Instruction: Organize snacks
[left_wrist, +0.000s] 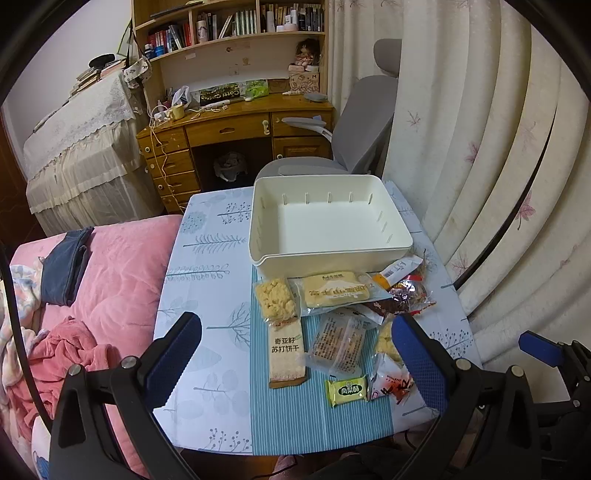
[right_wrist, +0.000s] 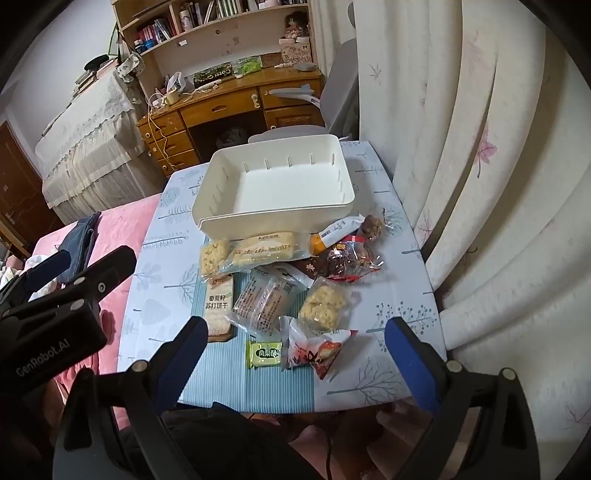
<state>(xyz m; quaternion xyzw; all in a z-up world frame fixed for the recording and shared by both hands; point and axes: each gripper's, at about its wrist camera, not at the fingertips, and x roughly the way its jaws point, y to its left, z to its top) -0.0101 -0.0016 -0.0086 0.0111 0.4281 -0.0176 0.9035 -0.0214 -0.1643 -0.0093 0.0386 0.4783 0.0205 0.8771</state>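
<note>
On the far left lay a bed with a pink quilt (left_wrist: 122, 273) and a folded dark blue garment (left_wrist: 64, 269) on it. Just beside the bed stood the worktop (left_wrist: 207, 266), covered in a pale blue cloth printed with trees, with a striped blue mat (left_wrist: 321, 424) down its middle.

The left gripper (left_wrist: 295, 354) hovered above the near edge of the worktop with its blue-padded fingers (left_wrist: 173, 354) spread wide and nothing between them.

At the left of the snack pile a long cracker pack (left_wrist: 287, 352) with Chinese lettering lay lengthwise on the mat, and a clear packet of yellow puffed snack (left_wrist: 275, 297) touched its far end. Next to these came a pale yellow cake packet (left_wrist: 334, 291), a clear-wrapped biscuit pack (left_wrist: 338, 341) and a small green packet (left_wrist: 346, 390) near the front. Further right lay a red and white packet (right_wrist: 314, 349), another puffed snack packet (right_wrist: 325, 304), a red crinkled wrapper (right_wrist: 349, 260), an orange and white stick pack (right_wrist: 332, 234) and a brown round snack (right_wrist: 373, 225).

Behind the pile, touching none of the grippers, stood the white bin (left_wrist: 258, 236), open and holding no snacks.

The right gripper (right_wrist: 295, 347) hung over the near right part of the worktop, its fingers (right_wrist: 412, 365) also wide apart and holding nothing. Pale curtains (right_wrist: 480, 184) hung along the right.
</note>
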